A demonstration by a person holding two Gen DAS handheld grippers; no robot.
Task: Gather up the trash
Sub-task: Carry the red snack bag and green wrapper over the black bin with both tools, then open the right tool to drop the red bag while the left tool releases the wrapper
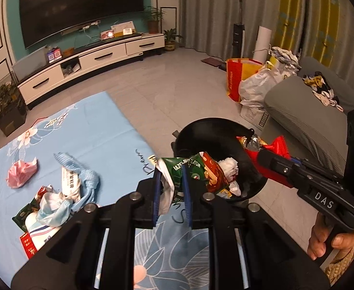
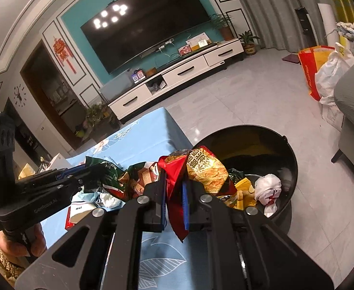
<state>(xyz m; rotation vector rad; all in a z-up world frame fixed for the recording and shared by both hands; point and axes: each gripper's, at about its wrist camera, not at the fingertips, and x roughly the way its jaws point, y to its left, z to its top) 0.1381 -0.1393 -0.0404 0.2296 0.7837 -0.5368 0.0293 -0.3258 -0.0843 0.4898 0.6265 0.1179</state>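
Observation:
My left gripper (image 1: 171, 178) is shut on a green and white snack wrapper (image 1: 177, 169), held in front of the near rim of a black bin (image 1: 208, 133). The bin holds several wrappers and a crumpled white tissue (image 1: 230, 165). From the right, my right gripper (image 1: 264, 157) reaches over the bin with a red wrapper (image 1: 277, 145). In the right wrist view, that gripper (image 2: 174, 183) is shut on the red and gold snack bag (image 2: 206, 171) beside the bin (image 2: 249, 142). The left gripper (image 2: 90, 169) comes in from the left with its green wrapper (image 2: 109, 169).
A table under a blue flowered cloth (image 1: 92, 125) bears a pink crumpled wrapper (image 1: 21, 172), a blue mesh cloth (image 1: 85, 176) and a pile of packets (image 1: 49, 207). A grey sofa (image 1: 309, 111), a red and yellow bag (image 1: 237, 77) and a white sack (image 1: 259, 84) stand right of the bin.

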